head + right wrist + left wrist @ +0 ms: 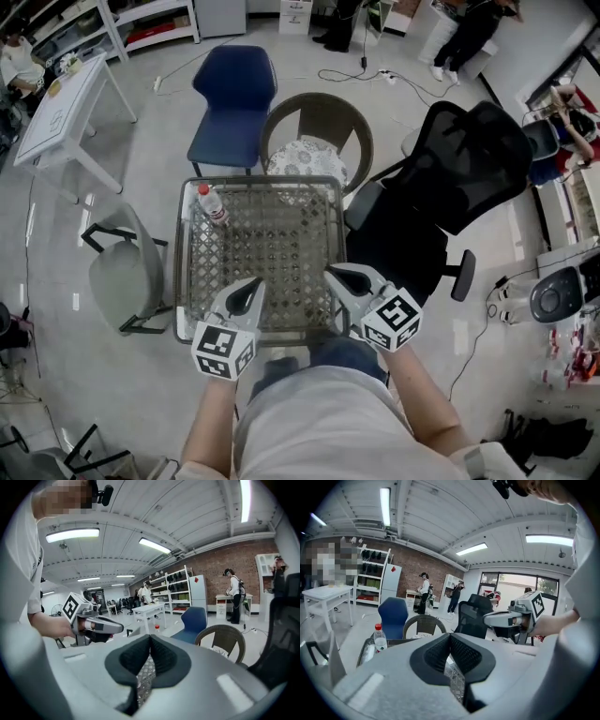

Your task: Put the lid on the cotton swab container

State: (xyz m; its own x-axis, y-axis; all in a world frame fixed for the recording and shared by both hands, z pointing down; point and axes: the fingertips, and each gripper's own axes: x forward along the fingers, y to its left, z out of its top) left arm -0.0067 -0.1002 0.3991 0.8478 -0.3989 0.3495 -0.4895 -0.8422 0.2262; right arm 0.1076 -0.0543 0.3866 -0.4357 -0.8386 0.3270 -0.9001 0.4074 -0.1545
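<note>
No cotton swab container or lid shows in any view. In the head view my left gripper and right gripper hover side by side over the near edge of a small wicker-topped glass table, both pointing away from me. Both are shut with nothing between the jaws. The left gripper view shows its own jaws pressed together, with the right gripper off to the right. In the right gripper view the jaws are likewise together, and the left gripper is at the left.
A red-capped plastic bottle stands at the table's far left corner. Around the table are a blue chair, a round wicker chair, a black office chair and a grey chair. A white table is far left.
</note>
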